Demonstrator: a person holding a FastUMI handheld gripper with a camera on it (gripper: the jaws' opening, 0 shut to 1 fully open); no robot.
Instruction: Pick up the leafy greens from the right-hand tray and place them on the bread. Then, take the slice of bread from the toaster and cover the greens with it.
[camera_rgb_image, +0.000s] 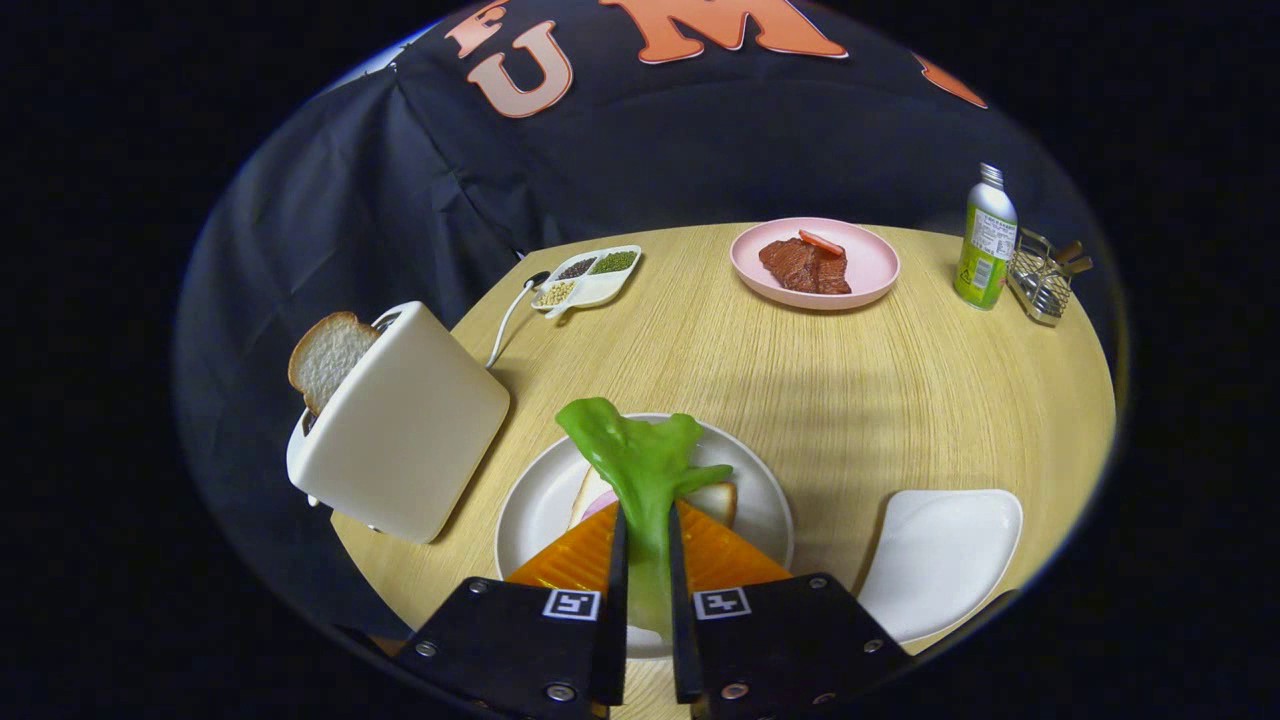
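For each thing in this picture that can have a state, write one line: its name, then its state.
gripper: shut on the leafy greens
leafy greens: held above the round plate
toaster: bread slice sticking out
round plate: holds bread
right-hand tray: empty
pink plate: holds meat
bottle: upright, capped

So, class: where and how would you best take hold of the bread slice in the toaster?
Grip the upper half of the bread slice that stands out of the toaster, one finger on each flat face, coming from above. The lower part sits in the slot. First the claw, shut on the greens, must release them.

green leafy greens (645, 470), pink plate (870, 262), wht toaster (410, 425)
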